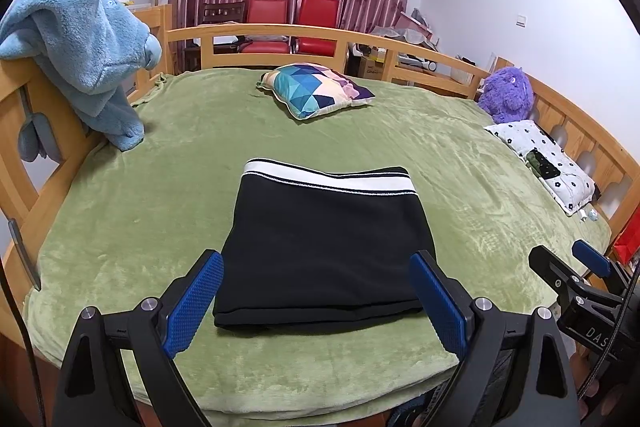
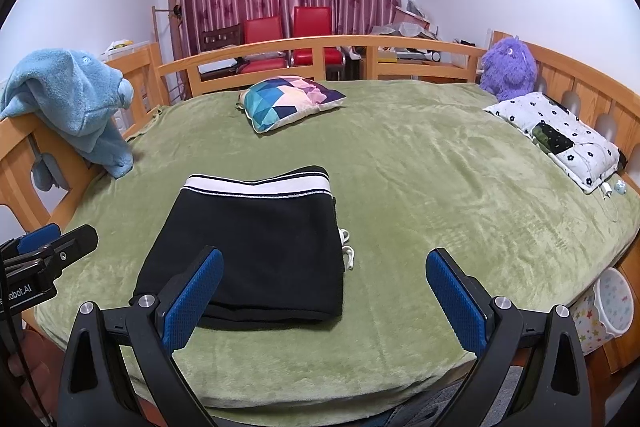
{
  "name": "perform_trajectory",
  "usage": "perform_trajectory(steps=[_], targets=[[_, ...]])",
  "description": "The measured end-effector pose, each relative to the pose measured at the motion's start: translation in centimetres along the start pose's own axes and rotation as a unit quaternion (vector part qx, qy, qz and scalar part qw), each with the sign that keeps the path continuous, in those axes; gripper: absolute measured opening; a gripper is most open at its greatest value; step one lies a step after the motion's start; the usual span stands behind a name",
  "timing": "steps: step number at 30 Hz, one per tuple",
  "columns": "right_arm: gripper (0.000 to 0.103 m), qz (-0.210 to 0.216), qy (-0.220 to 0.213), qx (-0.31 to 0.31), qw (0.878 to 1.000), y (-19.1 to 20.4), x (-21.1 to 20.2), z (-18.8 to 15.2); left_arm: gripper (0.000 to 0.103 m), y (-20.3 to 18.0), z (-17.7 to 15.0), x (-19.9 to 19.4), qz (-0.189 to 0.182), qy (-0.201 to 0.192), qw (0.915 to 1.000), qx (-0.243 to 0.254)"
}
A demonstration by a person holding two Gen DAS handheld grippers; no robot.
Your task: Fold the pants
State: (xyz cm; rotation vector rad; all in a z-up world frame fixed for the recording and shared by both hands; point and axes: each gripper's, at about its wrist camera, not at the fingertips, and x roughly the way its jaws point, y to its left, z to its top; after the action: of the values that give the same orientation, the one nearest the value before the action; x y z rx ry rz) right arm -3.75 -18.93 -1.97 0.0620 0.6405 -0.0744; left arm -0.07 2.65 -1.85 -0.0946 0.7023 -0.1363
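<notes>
Black pants (image 1: 324,247) lie folded on the green blanket (image 1: 400,155); both grippers' fingers, left (image 1: 318,303) and right (image 2: 324,303), spread wide, empty.

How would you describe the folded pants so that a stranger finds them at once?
Look at the bed with the green blanket; near its front edge lies a flat rectangle, the folded pants. Unlike the patterned pillows and plush toys further back, it is plain black with a white waistband.

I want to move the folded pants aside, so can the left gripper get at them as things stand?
Probably yes. The left gripper is open and empty, and the folded black pants lie flat on the green blanket straight ahead between its fingers, with nothing lying on them or between them and the gripper.
</notes>
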Motion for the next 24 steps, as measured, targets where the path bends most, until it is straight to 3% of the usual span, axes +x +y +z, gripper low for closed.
perform_trajectory(steps=[24], targets=[[0.1, 0.005, -0.003, -0.003, 1.0, 0.63, -0.57, 0.23, 0.094, 0.43, 0.34, -0.17, 0.001, -0.002, 1.0, -0.002]])
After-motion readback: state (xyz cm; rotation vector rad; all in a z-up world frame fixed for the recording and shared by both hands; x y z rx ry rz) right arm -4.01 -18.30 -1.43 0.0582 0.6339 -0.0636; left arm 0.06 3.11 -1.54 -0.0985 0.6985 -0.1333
